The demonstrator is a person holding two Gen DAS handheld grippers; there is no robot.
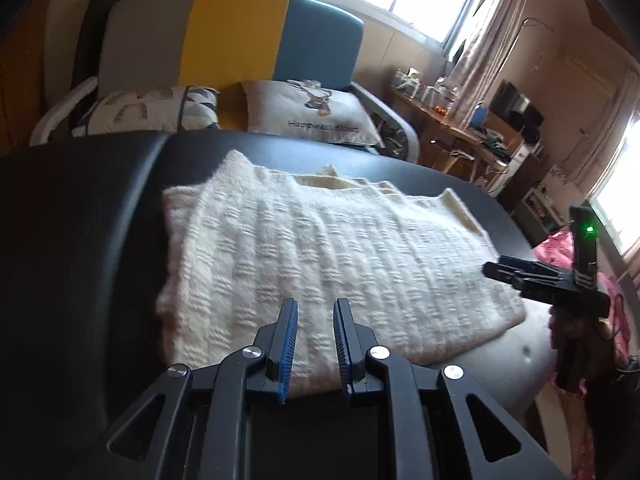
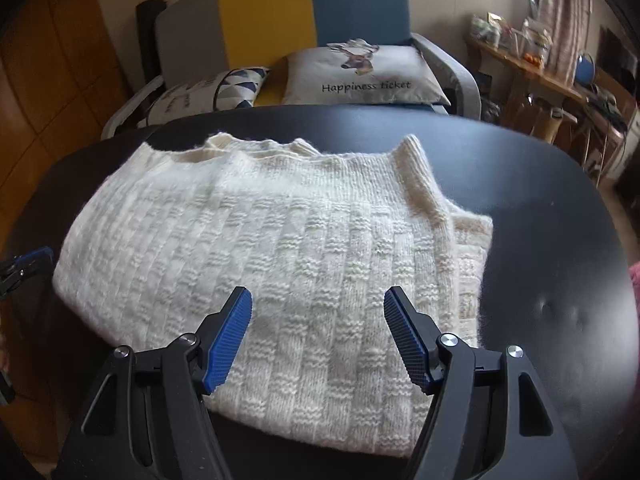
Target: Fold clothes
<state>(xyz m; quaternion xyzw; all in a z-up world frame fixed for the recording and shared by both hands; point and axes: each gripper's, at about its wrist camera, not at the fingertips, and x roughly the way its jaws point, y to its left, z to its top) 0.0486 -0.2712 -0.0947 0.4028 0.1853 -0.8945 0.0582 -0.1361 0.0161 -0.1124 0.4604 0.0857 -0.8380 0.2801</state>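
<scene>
A cream knitted sweater (image 1: 320,236) (image 2: 260,236) lies folded into a rough rectangle on the black round table (image 1: 80,240) (image 2: 540,208). My left gripper (image 1: 316,304) hovers over the sweater's near edge, its blue pads a narrow gap apart with nothing between them. My right gripper (image 2: 318,294) stands wide open above the sweater's near edge and holds nothing. In the left wrist view the right gripper (image 1: 498,270) shows at the sweater's right side. The left gripper's tip (image 2: 28,262) peeks in at the left edge of the right wrist view.
Behind the table stands an armchair (image 1: 236,36) (image 2: 312,12) with a grey, yellow and blue back and two cushions (image 1: 312,112) (image 2: 360,76). A cluttered wooden desk (image 1: 448,120) (image 2: 540,72) lies at the back right. Pink fabric (image 1: 560,248) sits off the table's right side.
</scene>
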